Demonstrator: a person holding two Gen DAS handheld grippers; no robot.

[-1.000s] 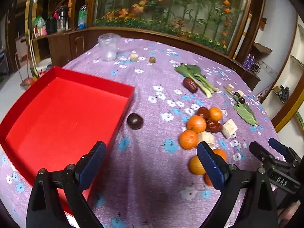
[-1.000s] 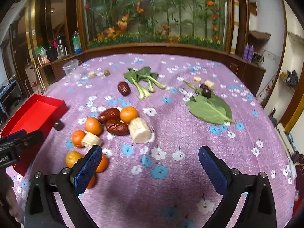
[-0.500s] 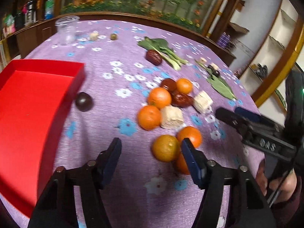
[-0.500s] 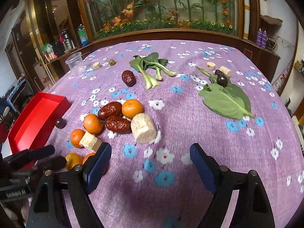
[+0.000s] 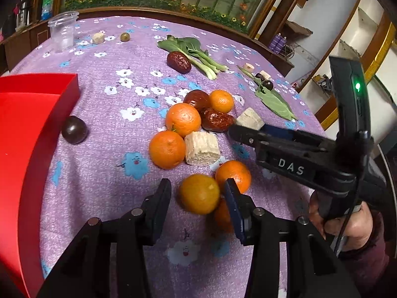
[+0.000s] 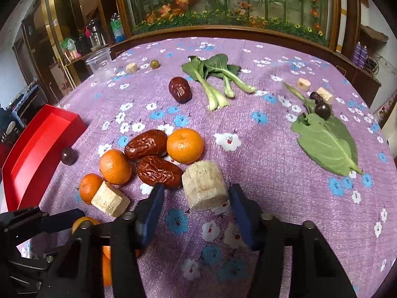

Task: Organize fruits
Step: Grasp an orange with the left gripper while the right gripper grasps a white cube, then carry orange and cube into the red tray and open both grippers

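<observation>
Two pairs of tongs work over the purple flowered cloth [image 5: 99, 173]. Nearest, the left gripper [image 5: 198, 193] stands released, its jaws either side of a mandarin [image 5: 199, 193], the right pad close against the peel and a gap at the left. The right gripper [image 6: 196, 198] is likewise unclenched, straddling a pale cane chunk [image 6: 204, 185] without clearly touching it. Just beyond its tips lie two red dates [image 6: 158, 171] and more mandarins [image 6: 184, 145]. Left of both tongs sits the red tray [image 5: 24, 129], a dark round fruit [image 5: 74, 129] beside its wall. Farther off lie bok choy [image 6: 213, 77] and a clear cup [image 6: 100, 62].
</observation>
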